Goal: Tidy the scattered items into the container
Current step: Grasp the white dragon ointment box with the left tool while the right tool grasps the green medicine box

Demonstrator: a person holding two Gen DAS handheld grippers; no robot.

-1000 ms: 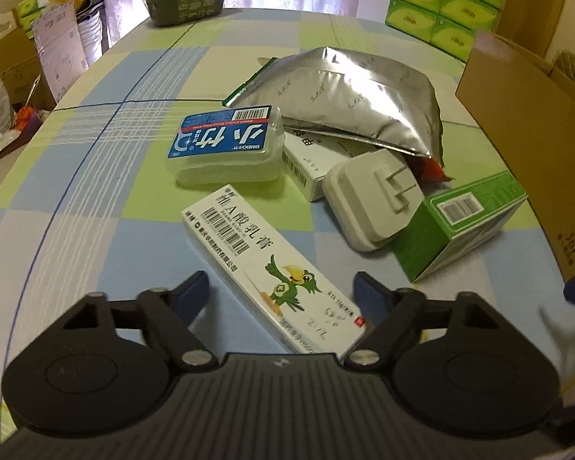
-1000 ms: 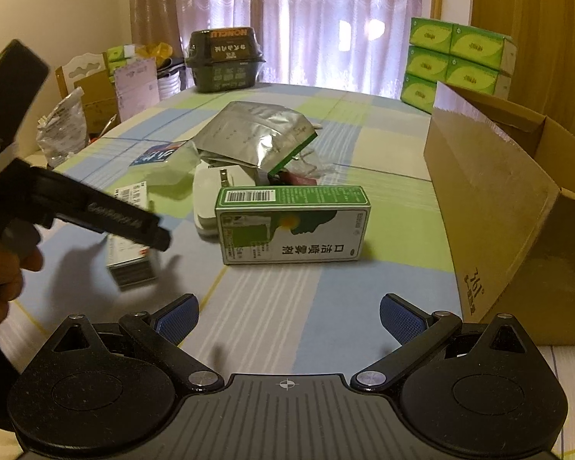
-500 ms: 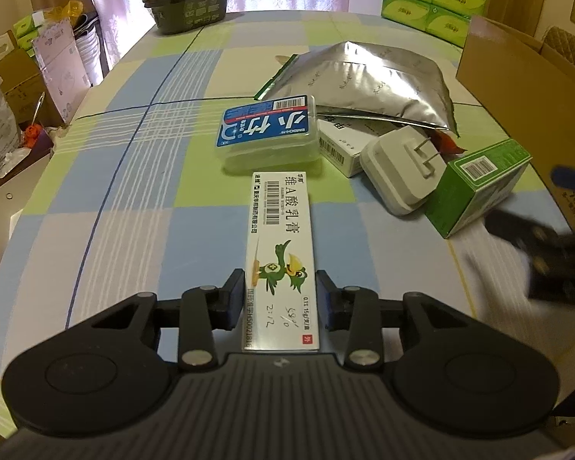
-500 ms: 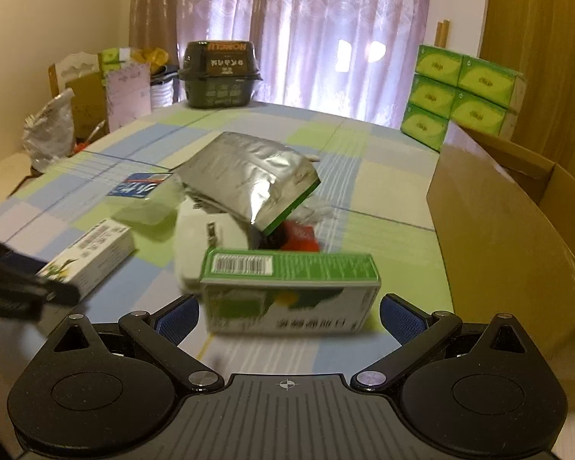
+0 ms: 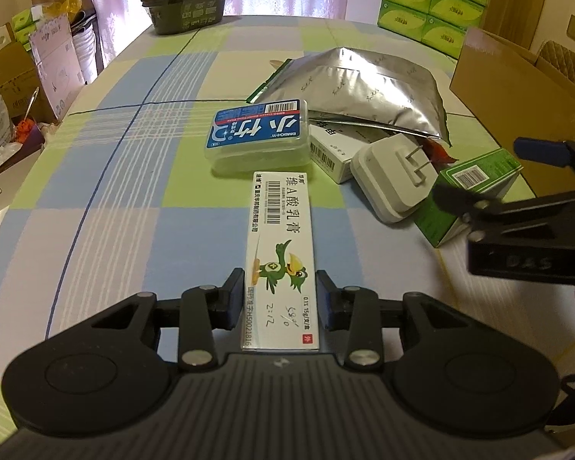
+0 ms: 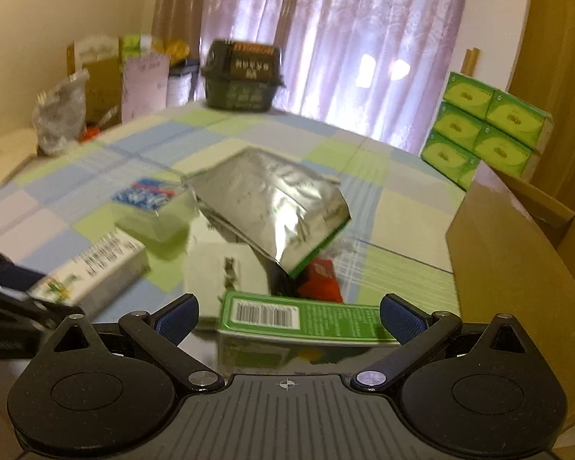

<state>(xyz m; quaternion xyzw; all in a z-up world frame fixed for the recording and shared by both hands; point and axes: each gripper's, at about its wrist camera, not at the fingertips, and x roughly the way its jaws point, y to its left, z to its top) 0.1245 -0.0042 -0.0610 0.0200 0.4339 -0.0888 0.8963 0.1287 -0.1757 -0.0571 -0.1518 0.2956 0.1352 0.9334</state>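
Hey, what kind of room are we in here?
Most likely a home dining or living room: a table under a checked cloth, sheer curtains over a bright window, and stacked green tissue packs beside household clutter.

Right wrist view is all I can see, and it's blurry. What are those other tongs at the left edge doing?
Observer: The left tongs are shut on a long white box with a cartoon bird.
Operator: And the white lump behind my green box?
Observer: A white plug adapter, two metal prongs facing up, against the green box.
Operator: The blue-topped thing?
Observer: A clear plastic case with a blue label, at the long white box's far end.
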